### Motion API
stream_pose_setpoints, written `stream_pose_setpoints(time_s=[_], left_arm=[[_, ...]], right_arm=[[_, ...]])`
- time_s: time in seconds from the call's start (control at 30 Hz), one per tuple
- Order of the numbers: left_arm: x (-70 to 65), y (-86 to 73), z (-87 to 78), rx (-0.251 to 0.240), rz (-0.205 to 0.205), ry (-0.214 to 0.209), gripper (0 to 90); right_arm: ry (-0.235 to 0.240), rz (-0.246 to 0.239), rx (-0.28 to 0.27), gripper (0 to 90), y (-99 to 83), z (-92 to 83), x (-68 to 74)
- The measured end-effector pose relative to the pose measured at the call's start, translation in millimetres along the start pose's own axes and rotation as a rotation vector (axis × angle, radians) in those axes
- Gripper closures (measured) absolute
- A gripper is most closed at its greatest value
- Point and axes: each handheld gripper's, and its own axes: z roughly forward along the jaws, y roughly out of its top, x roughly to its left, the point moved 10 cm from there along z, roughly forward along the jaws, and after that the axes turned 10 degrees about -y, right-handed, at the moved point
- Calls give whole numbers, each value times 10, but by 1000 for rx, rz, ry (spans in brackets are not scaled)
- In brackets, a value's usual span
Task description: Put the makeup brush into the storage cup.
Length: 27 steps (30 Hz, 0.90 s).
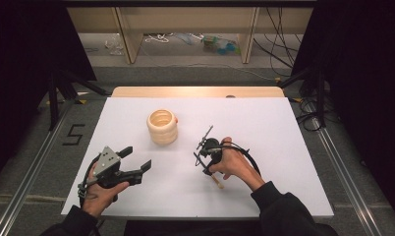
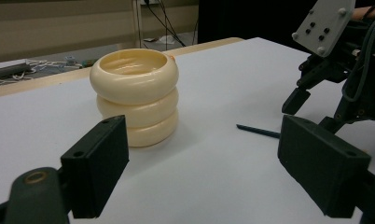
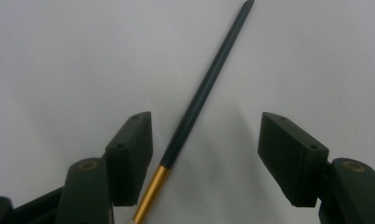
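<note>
White table (image 1: pixel 284 147); right gripper (image 3: pixel 204 154) straddles brush (image 3: pixel 202 93) (gold ferrule).

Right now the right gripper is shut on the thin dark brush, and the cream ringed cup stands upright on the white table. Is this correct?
One part is wrong. The right gripper is open, not shut: in the right gripper view its jaws stand apart with the brush lying on the table between them. The cream ringed cup does stand upright there.
</note>
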Motion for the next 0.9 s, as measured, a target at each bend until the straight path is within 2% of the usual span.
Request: stream_pose_setpoints(time_s=[0.37, 0.43, 0.9], left_arm=[[2, 6, -3, -1, 8, -1, 163], [3, 7, -4, -2, 8, -1, 163], [3, 9, -5, -3, 9, 0, 162]], right_arm=[[11, -12, 44, 428, -19, 41, 51], [7, -38, 43, 441, -23, 56, 37], [28, -20, 73, 509, -34, 63, 81]])
